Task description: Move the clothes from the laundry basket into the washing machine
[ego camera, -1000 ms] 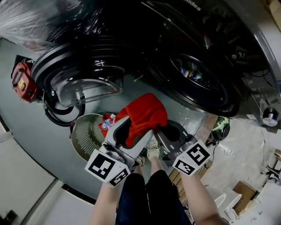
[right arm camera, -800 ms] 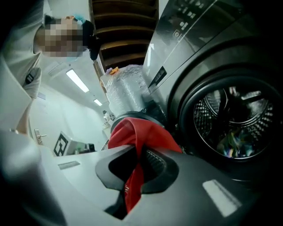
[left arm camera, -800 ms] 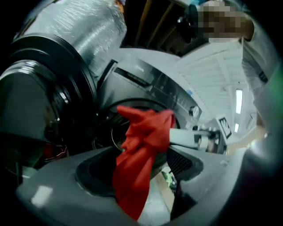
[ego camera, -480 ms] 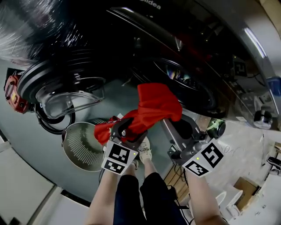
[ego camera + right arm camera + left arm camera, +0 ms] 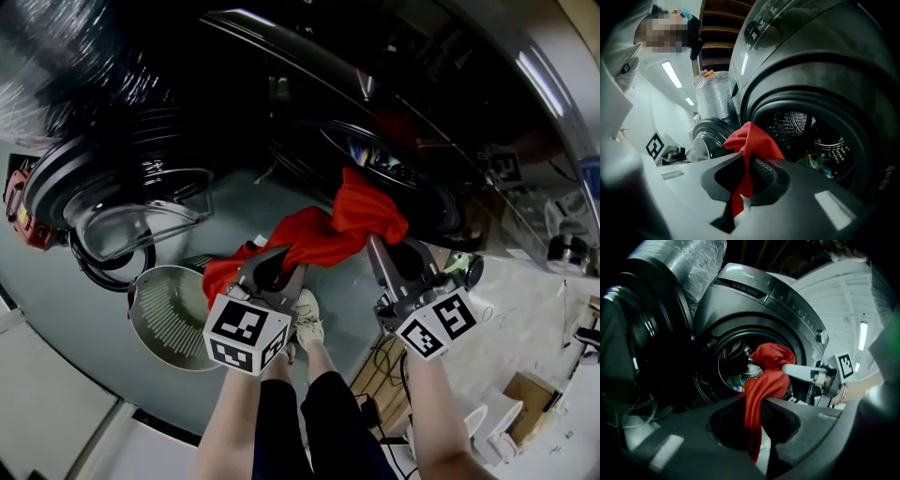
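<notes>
Progress: mid-transfer | red garment (image 5: 314,236), frame centre, clamped by left gripper (image 5: 273,269) and right gripper (image 5: 377,244) | not yet inside washing machine drum (image 5: 405,171) | laundry basket (image 5: 169,319), lower left, appears emptied.

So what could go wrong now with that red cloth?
1. The red cloth is pinched by both the left tongs and the right tongs and runs between them. Pulling them apart might make it slip out.
2. It is not yet inside the drum opening, so letting go too early could drop it on the floor.
</notes>
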